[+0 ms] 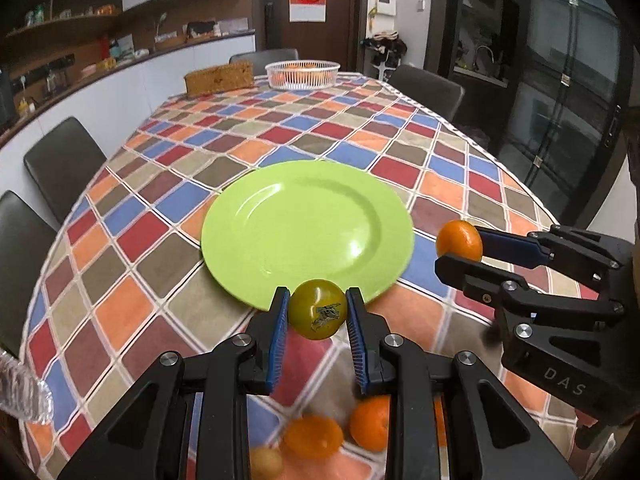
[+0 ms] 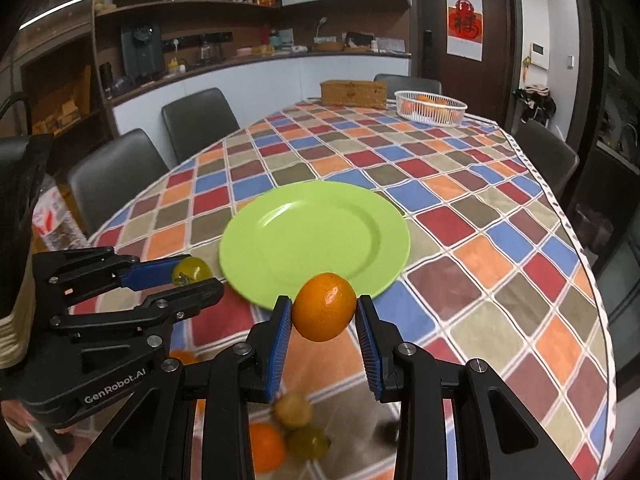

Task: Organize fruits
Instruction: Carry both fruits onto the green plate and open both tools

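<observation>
My left gripper [image 1: 318, 314] is shut on a yellow-green fruit [image 1: 318, 314] with a dark mark, held above the table at the near rim of the empty green plate [image 1: 308, 216]. My right gripper [image 2: 323, 312] is shut on an orange mandarin [image 2: 324, 306], also near the plate's [image 2: 316, 236] front edge. Each gripper shows in the other's view: the right one [image 1: 458, 246] with its mandarin [image 1: 459, 239] to the plate's right, the left one [image 2: 196, 276] with its green fruit [image 2: 191, 271] to the plate's left. Several loose fruits [image 1: 370, 422] [image 2: 294, 410] lie on the cloth below the grippers.
The table has a checked cloth [image 1: 192, 184]. At its far end stand a white basket [image 1: 302, 74] with oranges and a brown box [image 1: 220, 78]. Dark chairs [image 1: 64, 164] line the sides. A plastic bottle [image 1: 24, 392] sits at the near left edge.
</observation>
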